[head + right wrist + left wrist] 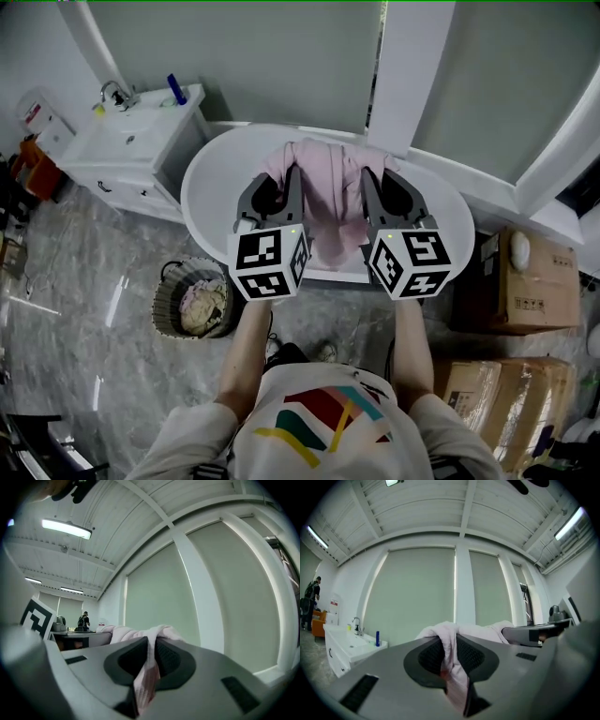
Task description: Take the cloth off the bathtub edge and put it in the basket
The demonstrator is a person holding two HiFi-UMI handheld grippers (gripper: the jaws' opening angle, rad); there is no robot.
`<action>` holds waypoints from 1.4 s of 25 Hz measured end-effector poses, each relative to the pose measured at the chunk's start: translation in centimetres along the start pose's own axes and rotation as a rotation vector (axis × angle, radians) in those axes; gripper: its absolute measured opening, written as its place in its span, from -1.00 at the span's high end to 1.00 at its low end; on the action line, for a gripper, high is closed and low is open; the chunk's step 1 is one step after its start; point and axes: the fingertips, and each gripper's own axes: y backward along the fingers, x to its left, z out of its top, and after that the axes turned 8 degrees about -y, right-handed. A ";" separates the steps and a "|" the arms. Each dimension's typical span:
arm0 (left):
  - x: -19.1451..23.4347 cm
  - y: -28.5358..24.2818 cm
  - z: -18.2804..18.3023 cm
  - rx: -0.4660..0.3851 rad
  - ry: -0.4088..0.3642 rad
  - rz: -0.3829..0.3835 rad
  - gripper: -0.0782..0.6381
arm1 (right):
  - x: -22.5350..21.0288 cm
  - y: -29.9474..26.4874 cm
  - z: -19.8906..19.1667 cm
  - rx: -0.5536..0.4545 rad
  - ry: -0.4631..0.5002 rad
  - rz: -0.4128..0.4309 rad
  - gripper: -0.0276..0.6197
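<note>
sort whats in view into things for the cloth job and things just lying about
Job: pink cloth, clamped in left gripper and right gripper; bathtub; basket.
Lying about: sink unit, blue bottle, cardboard boxes.

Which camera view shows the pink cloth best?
The head view: most of the pink cloth shows, hanging between the left hand-held gripper and the right hand-held gripper, over the bathtub. Each gripper view shows only a bunched fold pinched in its own jaws.
</note>
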 end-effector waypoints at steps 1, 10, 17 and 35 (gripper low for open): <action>1.0 0.3 1.2 -0.023 -0.013 0.018 0.56 | 1.1 -0.5 1.2 -0.019 0.017 0.025 0.76; 16.1 5.6 11.9 -0.204 -0.180 0.278 0.56 | 16.4 -7.7 10.1 -0.197 0.110 0.309 0.76; 28.3 13.6 16.6 -0.234 -0.302 0.498 0.56 | 30.8 -12.7 13.0 -0.268 0.056 0.540 0.76; 48.0 33.7 12.6 -0.095 -0.325 0.838 0.56 | 58.8 -16.1 5.2 -0.159 -0.034 0.909 0.76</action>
